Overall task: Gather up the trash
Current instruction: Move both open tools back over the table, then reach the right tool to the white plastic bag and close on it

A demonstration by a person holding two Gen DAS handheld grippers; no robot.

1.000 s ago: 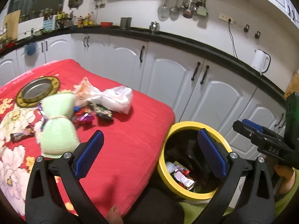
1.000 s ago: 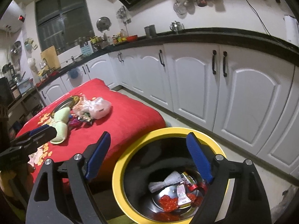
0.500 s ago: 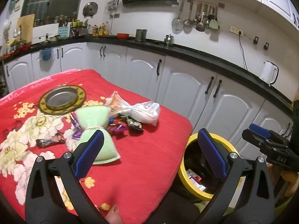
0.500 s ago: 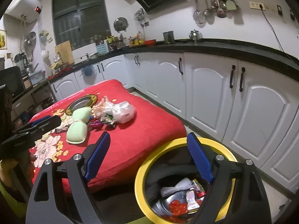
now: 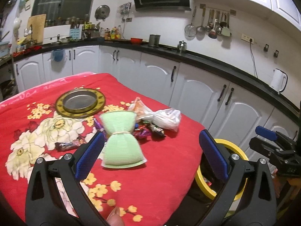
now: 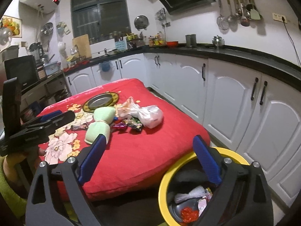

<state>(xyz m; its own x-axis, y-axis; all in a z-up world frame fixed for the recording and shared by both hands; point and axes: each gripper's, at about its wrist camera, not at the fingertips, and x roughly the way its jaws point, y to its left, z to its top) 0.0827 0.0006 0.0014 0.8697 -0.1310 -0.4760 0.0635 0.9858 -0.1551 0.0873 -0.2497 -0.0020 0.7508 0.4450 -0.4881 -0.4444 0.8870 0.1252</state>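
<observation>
On the left wrist cam, my left gripper [image 5: 150, 154] has its blue pads spread wide with nothing between them, hanging over the near part of the table with the red flowery cloth [image 5: 169, 169]. The trash sits around the middle of that cloth: a green netted bundle [image 5: 121, 141] tied at the waist, a heap of candy wrappers [image 5: 148, 130] just beside it, and a white plastic bag [image 5: 165, 117] touching the wrappers on the far side. One more wrapper [image 5: 68, 145] lies apart, toward the cloth's left edge. A round metal plate with a gold rim [image 5: 80, 101] sits further back. The yellow-rimmed bin [image 5: 239, 154] stands on the floor right off the cloth's right edge, and the right gripper [image 5: 272, 145] pokes in beyond it.

On the right wrist cam, my right gripper [image 6: 148, 158] is wide apart too, jaws just been opening further, nothing between them. It hovers over the bin [image 6: 163, 184], which has a white netted piece [image 6: 190, 195], some wrappers and red bits in the bottom. Same pile on the cloth: bundle [image 6: 99, 126], plastic bag [image 6: 148, 113], plate [image 6: 101, 99]. The left gripper [image 6: 47, 122] shows over the cloth's left edge.
</observation>
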